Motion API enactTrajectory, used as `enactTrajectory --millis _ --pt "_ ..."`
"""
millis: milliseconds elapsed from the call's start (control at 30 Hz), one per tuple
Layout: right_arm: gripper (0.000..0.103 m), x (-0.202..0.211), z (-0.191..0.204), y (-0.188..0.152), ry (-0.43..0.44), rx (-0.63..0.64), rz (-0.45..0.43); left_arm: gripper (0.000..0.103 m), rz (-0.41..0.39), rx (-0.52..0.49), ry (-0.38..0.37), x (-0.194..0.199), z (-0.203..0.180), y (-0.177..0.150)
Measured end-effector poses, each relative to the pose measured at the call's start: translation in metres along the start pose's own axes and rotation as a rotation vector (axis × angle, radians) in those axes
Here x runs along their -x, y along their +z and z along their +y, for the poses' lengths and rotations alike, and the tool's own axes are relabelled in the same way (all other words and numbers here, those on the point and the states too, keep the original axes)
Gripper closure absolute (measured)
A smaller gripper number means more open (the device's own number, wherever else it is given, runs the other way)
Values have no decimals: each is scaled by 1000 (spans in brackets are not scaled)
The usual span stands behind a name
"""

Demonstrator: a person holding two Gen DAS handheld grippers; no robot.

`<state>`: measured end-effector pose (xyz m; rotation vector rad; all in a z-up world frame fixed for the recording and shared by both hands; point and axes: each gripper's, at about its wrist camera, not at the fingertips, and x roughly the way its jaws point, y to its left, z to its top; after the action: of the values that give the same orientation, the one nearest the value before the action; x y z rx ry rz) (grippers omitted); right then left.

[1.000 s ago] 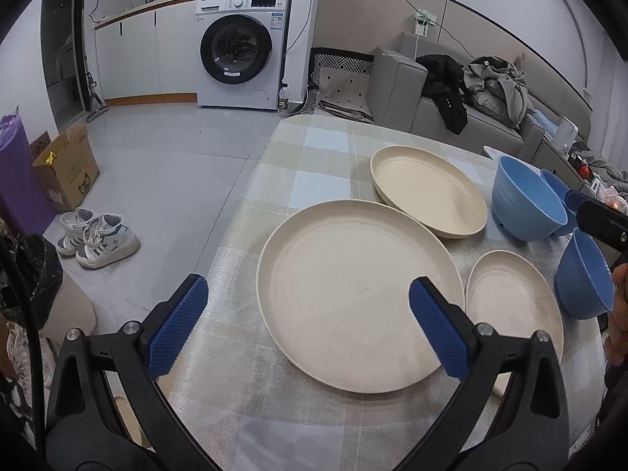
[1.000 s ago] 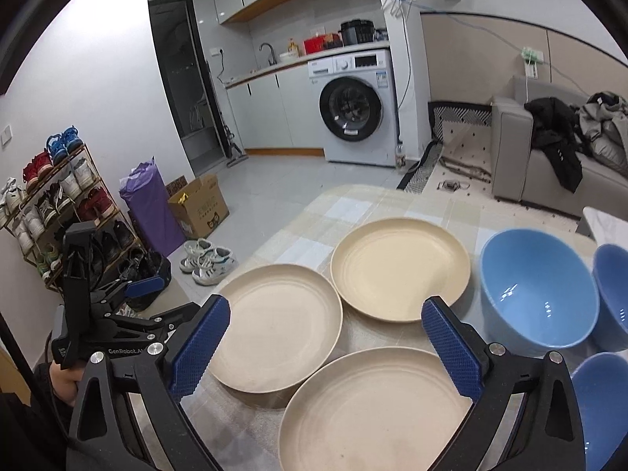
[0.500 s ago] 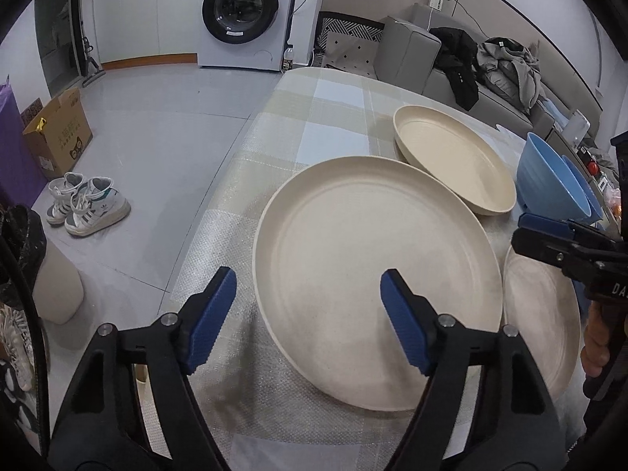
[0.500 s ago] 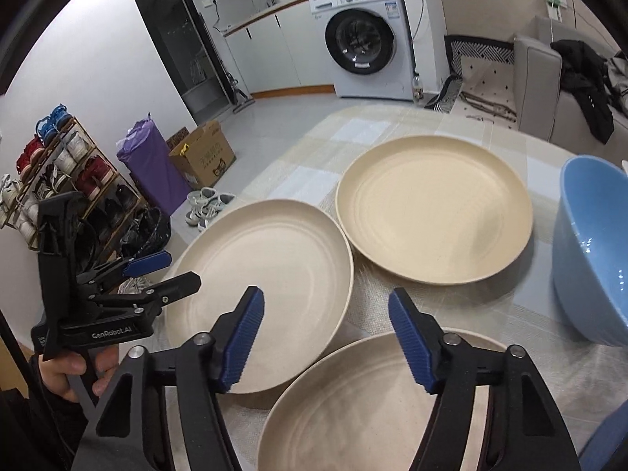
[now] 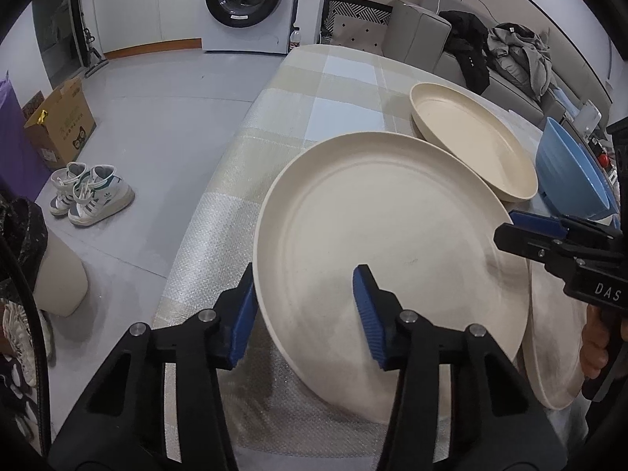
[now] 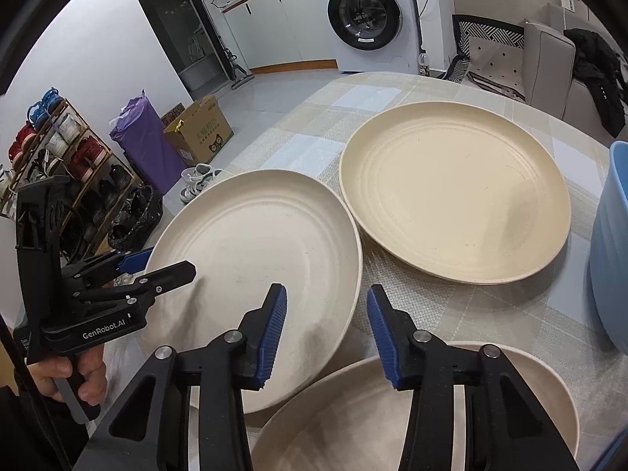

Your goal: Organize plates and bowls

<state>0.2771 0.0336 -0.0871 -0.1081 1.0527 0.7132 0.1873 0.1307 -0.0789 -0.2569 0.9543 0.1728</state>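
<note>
My left tool (image 5: 304, 302), marked "GenRobot.AI", spread astride the near plate (image 5: 388, 267) rim; my right tool (image 6: 324, 331), marked "DAS", spread, empty.

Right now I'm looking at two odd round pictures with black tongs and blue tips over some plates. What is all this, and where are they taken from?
There is no robot here. A person holds a hand-worked claw in each hand, and each carries a wide-angle camera looking along its two blue-padded fingers. One picture comes from the left claw, the other from the right claw.

On the checked table lie a big plate, a second plate, a third plate and a blue bowl.

The left claw sits astride the big plate's rim, one finger above and one below. Whether it grips, I can't tell. The right claw is open and holds nothing.
</note>
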Motion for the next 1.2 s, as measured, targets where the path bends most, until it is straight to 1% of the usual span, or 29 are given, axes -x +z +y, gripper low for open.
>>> enactTrajectory --millis 67,133,267,367,567,767,1033,1200 --pt "66 -5 -1 1 -3 -1 4 63 2 -10 18 -3 -1 0" --pt "69 -4 -3 -2 -2 0 8 65 2 -8 19 -5 0 2" --pt "78 -6 -4 -2 -23 4 0 72 -1 0 26 -4 4 2" --pt "84 -6 -5 -3 -33 0 -10 74 -3 5 29 -3 7 2" --pt "85 -1 -6 -5 -30 -6 -21 75 -13 8 35 3 6 1" --pt "85 10 -4 -6 -29 -10 -45 75 -26 -3 36 18 3 -1" --pt "85 36 -3 -12 -30 -19 -84 75 -61 -21 24 48 -6 -3" --pt "85 58 -4 -20 -43 -32 -112 75 -78 -42 -5 64 -18 -6"
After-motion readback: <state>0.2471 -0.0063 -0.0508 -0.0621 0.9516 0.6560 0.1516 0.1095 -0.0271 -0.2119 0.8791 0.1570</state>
